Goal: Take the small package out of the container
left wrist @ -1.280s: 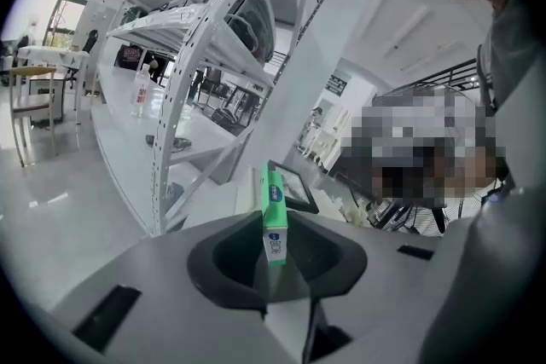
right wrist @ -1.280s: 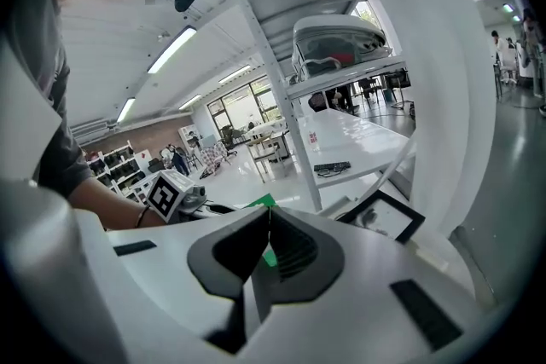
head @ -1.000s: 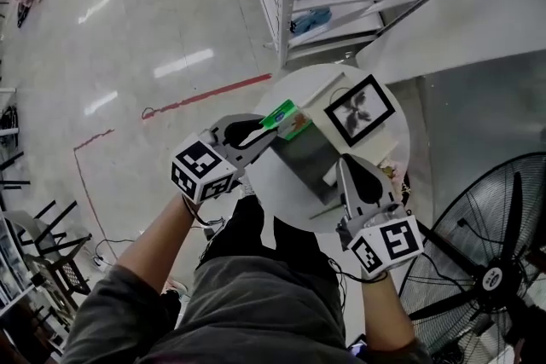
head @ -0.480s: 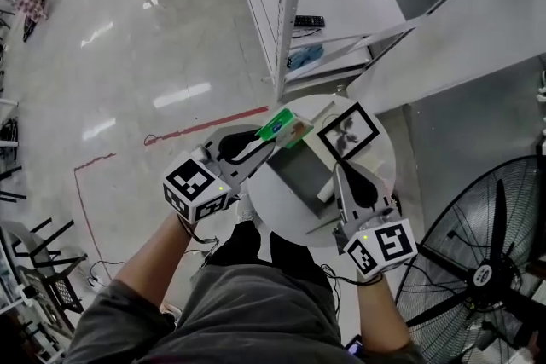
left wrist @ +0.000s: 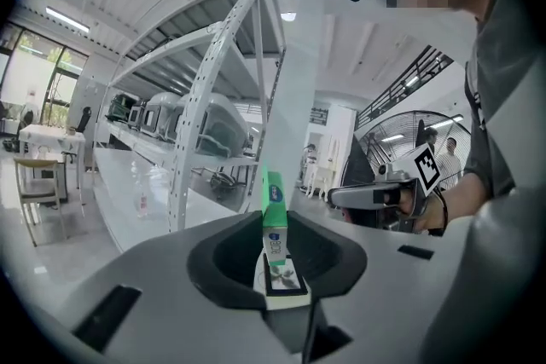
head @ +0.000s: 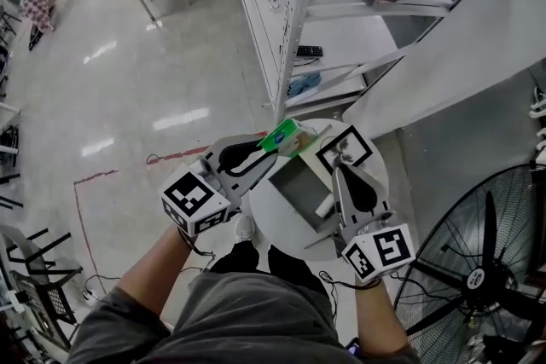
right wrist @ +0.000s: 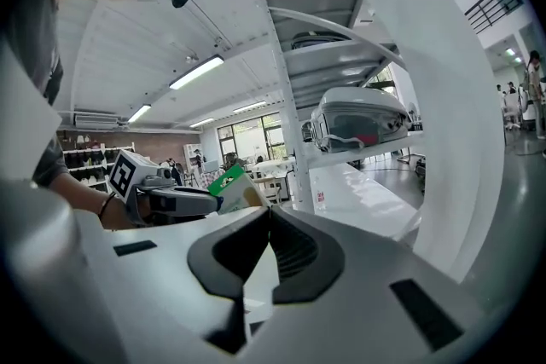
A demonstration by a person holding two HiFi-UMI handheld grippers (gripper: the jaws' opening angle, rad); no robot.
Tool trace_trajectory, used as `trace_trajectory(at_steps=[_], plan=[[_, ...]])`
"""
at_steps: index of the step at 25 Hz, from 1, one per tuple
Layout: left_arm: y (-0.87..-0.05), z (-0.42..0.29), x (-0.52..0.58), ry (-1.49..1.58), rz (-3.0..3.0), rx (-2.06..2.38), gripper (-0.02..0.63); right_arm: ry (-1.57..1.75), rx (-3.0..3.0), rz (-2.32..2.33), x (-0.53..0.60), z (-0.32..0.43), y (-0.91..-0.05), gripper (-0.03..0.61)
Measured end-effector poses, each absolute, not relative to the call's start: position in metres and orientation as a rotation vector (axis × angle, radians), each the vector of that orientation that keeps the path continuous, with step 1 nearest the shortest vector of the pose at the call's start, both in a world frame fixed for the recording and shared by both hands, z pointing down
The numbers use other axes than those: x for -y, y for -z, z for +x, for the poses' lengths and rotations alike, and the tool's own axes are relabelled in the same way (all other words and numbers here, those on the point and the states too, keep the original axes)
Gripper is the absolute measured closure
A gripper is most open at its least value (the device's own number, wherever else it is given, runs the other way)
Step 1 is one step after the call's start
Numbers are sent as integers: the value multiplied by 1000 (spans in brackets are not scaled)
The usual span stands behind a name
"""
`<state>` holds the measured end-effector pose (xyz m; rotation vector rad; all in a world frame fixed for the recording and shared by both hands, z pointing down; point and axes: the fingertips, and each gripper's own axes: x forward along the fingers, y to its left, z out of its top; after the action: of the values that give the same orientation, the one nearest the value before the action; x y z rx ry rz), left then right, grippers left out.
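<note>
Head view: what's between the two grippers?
The open grey container lies between the right gripper and the left gripper, which holds the green package; the head view shows it.

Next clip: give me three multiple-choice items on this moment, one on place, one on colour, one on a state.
1. Relative to the container, the package is: A inside; B underneath; C outside, by its far corner.
2. The package is mostly: A green; B red; C black.
3. The left gripper is: A open and empty; B shut on the package; C out of view.

Answers: C, the head view shows the package past the container's corner, not in it. A, its faces are green in every view. B, the left gripper view shows the jaws clamping the package upright.
</note>
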<state>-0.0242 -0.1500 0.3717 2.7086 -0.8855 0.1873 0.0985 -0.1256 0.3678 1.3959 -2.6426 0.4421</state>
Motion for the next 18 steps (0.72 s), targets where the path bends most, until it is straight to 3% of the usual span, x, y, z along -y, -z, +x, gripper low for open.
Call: trace_trajectory(at_steps=[18], plan=[[-269,-45,126,-42,2847,932,517,-258,2716,1451,114,88,-295,557]])
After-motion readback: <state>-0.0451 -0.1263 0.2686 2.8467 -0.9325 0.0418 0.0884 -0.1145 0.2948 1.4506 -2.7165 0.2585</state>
